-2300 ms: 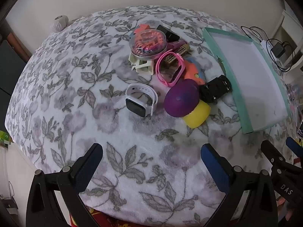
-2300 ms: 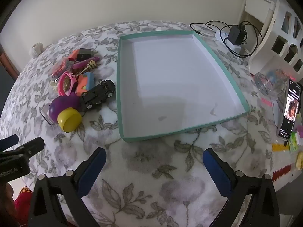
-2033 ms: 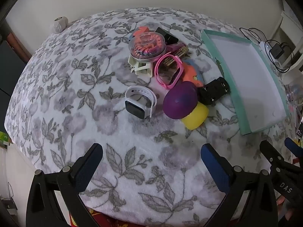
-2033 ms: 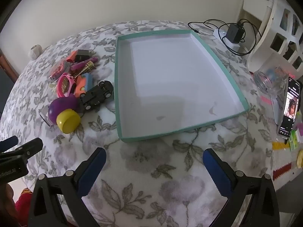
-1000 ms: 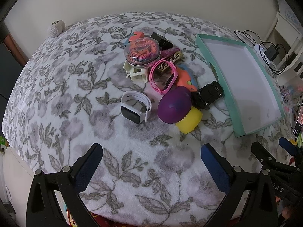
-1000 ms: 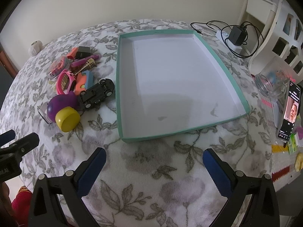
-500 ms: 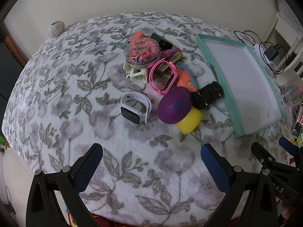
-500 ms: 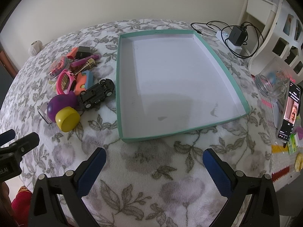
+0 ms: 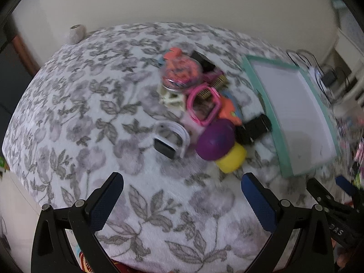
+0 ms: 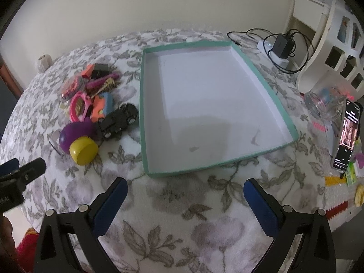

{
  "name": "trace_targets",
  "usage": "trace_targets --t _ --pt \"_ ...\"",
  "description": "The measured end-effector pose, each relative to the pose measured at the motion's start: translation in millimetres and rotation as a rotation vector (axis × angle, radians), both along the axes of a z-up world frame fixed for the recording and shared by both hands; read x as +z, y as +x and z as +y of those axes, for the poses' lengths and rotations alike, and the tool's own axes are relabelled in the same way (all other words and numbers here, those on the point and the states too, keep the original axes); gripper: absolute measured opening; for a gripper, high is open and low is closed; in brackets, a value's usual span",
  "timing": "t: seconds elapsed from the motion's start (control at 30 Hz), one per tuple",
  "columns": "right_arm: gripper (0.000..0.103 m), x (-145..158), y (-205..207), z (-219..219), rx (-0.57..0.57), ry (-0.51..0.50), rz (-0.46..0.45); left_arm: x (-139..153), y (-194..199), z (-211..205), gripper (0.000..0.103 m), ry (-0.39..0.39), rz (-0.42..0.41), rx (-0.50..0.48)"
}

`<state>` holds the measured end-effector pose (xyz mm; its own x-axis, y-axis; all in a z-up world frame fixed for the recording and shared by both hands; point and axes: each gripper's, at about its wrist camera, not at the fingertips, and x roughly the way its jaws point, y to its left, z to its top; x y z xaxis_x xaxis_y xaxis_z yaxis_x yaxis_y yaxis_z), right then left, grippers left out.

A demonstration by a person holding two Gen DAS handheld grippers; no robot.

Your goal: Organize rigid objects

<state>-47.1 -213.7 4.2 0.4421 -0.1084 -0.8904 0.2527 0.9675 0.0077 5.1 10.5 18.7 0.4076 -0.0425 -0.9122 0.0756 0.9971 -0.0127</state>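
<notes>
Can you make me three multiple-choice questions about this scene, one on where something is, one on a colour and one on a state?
1. Where does the black toy car lie?
A. Inside the tray
B. Just outside the tray's left wall
C. Beside the phone

2. What colour is the rim of the tray?
A. Teal
B. Red
C. Yellow

3. How is the right gripper?
A. Shut on the toy car
B. Shut on nothing
C. Open, holding nothing

Answers:
1 B, the car sits on the blanket next to that wall.
2 A, the rim is teal around a white floor.
3 C, its fingers stand wide apart over bare blanket.
</notes>
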Motion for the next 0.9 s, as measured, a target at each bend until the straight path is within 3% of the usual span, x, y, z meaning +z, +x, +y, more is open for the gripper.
trace_targets --t 0.13,0.33,0.47,0.73,0.9 --pt "0.103 19.6 7.6 -4.8 -0.024 0.004 -0.042 13.7 14.7 9.6 0.103 -0.019 -0.015 0.048" --pt "0.103 57.4 33.5 3.9 -0.017 0.052 -0.137 48.6 38.1 20.1 0.103 -0.136 -0.1 0.09" --pt "0.103 63.8 58.3 21.4 -0.002 0.071 -0.148 48.5 58.9 29.5 0.103 -0.172 -0.1 0.129" --pt "0.103 37.4 93.9 68.6 0.125 0.056 -0.077 11.4 91.1 66.6 0.103 -0.145 0.062 0.296" --pt "0.102 8.9 109.0 88.5 0.202 0.11 -0.012 -7.4 98.5 70.2 0.103 -0.09 0.088 0.341"
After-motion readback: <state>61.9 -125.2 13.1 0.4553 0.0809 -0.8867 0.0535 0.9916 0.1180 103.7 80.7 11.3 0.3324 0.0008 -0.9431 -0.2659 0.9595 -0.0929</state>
